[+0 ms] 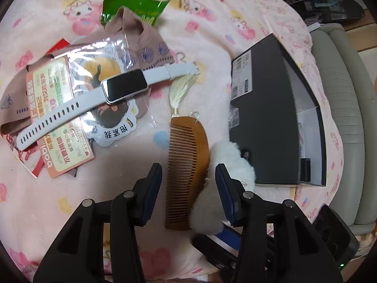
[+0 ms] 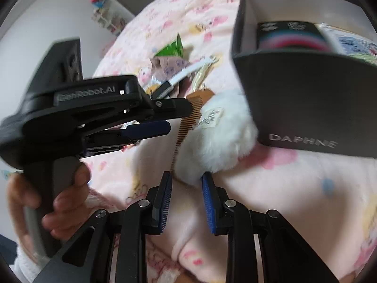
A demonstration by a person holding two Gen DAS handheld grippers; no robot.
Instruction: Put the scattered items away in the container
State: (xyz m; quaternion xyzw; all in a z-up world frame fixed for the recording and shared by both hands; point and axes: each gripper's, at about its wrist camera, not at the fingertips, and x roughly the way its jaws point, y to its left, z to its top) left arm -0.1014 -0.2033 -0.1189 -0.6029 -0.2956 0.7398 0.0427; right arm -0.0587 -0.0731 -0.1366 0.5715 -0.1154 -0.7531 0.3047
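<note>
Nearest in the left wrist view, the left hand-held gripper [image 1: 188,191] hangs with its jaws spread wide, gripping nothing, over a pink cartoon-print fleece blanket [image 1: 70,207] on a bed. Between its blue-padded fingers [image 1: 153,188] lies the brown wooden fine-toothed comb [image 1: 186,169], running lengthwise down the gap; neither pad touches it. The fluffy white plush pom-pom [image 1: 226,181] presses against the comb's right edge and overlaps the inner face of the right finger.

In the right wrist view, the right hand-held gripper [image 2: 187,198] is also released, its jaws apart, with the lower end of the same pom-pom [image 2: 219,139] just at its fingertips; whether the pads touch the fur cannot be told. The comb [image 2: 188,122] shows behind the pom-pom's left side, and the left hand-held gripper [image 2: 165,118] reaches in from the left above it, held by a bare hand [image 2: 47,202].

Further out, the comb's cream tassel [image 1: 181,89] trails away from its top end. Left of that sits a pile: a white smartwatch with a perforated strap [image 1: 106,94] lying on a clear plastic sleeve of printed stickers [image 1: 99,70], over beige patterned cloth [image 1: 141,37] and a green foil packet [image 1: 132,7].

To the right stands the open black cardboard box marked DAPHNE [image 2: 306,99], just beside the pom-pom, with a dark striped item [image 2: 289,35] already inside
</note>
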